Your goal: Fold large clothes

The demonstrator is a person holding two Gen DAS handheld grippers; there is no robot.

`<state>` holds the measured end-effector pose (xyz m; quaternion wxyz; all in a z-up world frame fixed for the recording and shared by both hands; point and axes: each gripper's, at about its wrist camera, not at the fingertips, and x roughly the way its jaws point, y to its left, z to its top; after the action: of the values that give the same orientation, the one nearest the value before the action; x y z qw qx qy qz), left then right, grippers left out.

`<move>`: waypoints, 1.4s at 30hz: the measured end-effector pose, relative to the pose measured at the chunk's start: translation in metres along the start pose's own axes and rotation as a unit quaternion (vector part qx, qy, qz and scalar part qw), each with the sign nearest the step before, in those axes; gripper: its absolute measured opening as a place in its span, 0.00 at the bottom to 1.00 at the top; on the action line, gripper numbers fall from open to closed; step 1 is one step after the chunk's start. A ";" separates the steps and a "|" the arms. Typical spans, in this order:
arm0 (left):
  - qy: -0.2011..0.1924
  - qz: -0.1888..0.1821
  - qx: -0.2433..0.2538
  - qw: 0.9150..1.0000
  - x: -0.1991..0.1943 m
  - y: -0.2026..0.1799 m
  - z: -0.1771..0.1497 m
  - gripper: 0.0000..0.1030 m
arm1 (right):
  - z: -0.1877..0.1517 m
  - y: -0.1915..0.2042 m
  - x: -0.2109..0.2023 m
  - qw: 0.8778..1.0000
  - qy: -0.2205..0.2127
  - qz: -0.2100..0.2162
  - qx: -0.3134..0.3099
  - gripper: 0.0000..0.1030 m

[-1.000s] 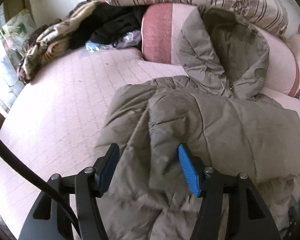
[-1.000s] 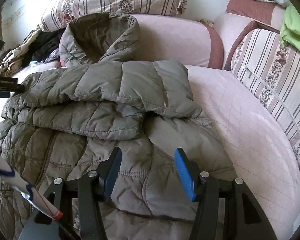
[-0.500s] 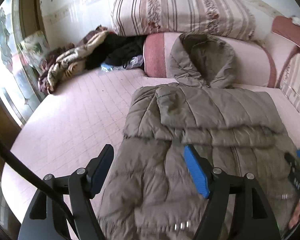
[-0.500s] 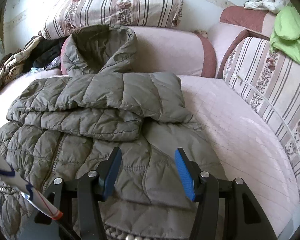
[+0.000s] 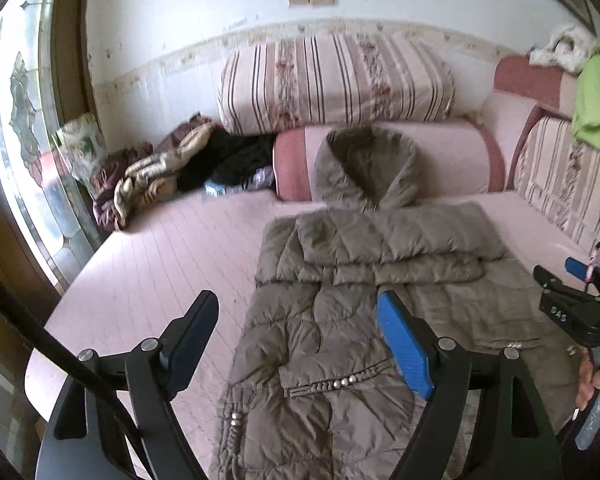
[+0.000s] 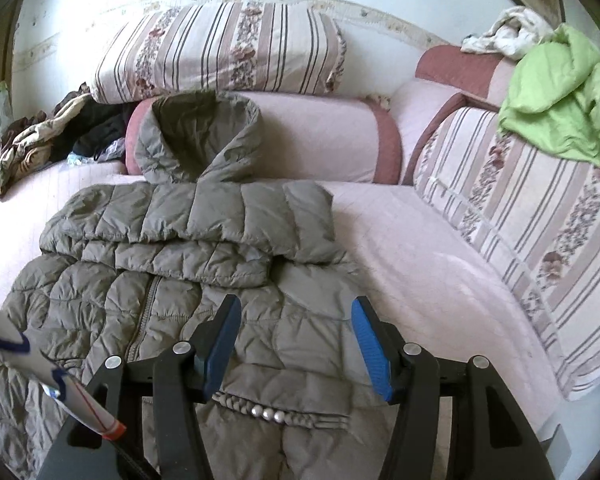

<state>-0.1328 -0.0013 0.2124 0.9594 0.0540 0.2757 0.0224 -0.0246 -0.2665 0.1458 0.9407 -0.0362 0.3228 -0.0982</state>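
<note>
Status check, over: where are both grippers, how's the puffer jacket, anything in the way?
Left gripper open, right gripper open, both over the hem. Olive puffer jacket flat on the bed, sleeves folded across the chest, hood against the bolster. Nothing blocking.

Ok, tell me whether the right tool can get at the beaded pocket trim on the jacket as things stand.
Probably yes. The right tool is open and holds nothing, and the beaded pocket trim lies exposed on the olive puffer jacket just below and between its fingers, with nothing over it. How far above it the tool hangs is unclear.

Daylight glares from the window (image 5: 24, 152); fisheye edges curve, left view slightly blurred.
</note>
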 end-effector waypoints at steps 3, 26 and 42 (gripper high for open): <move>-0.019 -0.004 -0.004 1.000 -0.022 0.005 0.008 0.82 | 0.008 -0.002 -0.021 1.000 -0.013 -0.006 -0.002 0.62; -0.041 -0.021 -0.068 0.997 0.005 0.062 0.047 0.85 | 0.096 0.074 -0.076 0.989 -0.083 -0.047 -0.110 0.70; 0.039 -0.037 -0.107 0.993 0.124 0.063 0.026 0.85 | 0.107 0.129 0.012 0.985 -0.021 -0.065 -0.161 0.70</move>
<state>-0.0144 0.0675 0.1760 0.9484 -0.0602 0.3108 0.0181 0.0714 -0.1424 0.2060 0.9208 -0.2100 0.3115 -0.1048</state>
